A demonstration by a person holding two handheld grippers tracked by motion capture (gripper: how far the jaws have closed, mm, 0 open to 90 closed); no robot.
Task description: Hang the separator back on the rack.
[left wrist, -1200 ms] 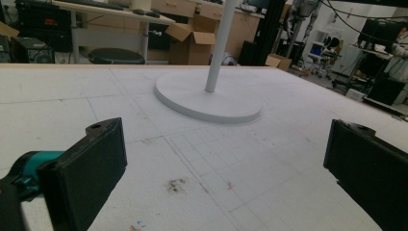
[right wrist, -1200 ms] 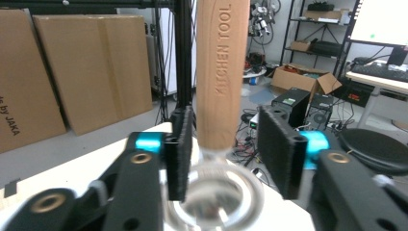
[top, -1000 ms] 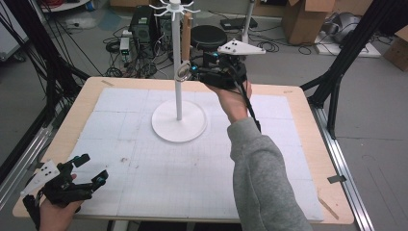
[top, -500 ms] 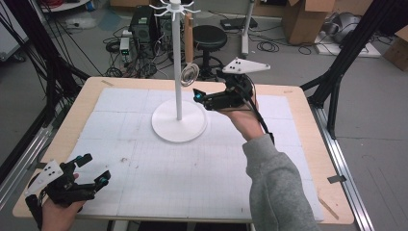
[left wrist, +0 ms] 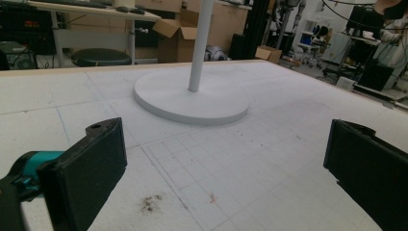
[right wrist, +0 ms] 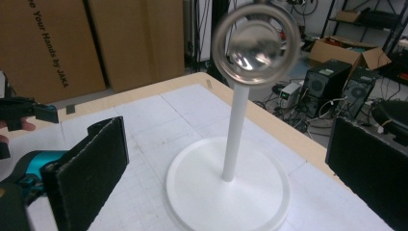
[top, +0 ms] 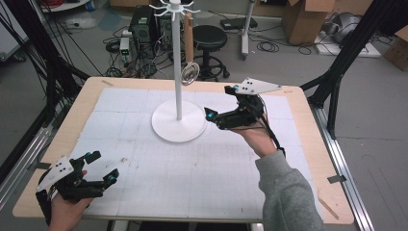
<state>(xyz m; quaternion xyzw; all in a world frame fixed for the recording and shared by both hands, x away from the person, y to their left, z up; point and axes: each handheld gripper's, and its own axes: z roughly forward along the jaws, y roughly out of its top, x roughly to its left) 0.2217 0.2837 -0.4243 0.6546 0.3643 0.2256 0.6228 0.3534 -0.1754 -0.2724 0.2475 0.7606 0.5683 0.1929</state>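
A white stand with a round base (top: 179,126) and a tall pole (top: 176,62) is at the middle back of the table. A round shiny metal piece (top: 189,73), a bowl inside a ring, hangs in the air beside the pole; what it hangs from is too thin to make out. It looks blurred in the right gripper view, where this metal piece (right wrist: 255,45) is high in front of the pole (right wrist: 234,134). My right gripper (top: 220,102) is open and empty, just right of the base. My left gripper (top: 104,165) is open and empty near the front left corner.
A white gridded mat (top: 192,168) covers the wooden table (top: 308,159). Hooks (top: 174,6) crown the stand. In the left gripper view the stand base (left wrist: 192,101) lies ahead across bare mat. Beyond the table are a stool (top: 209,38), boxes and cables.
My right gripper has drawn back from the pole, down and to the right, with its jaws open. The metal piece it was at now hangs free beside the pole. The left gripper stayed still.
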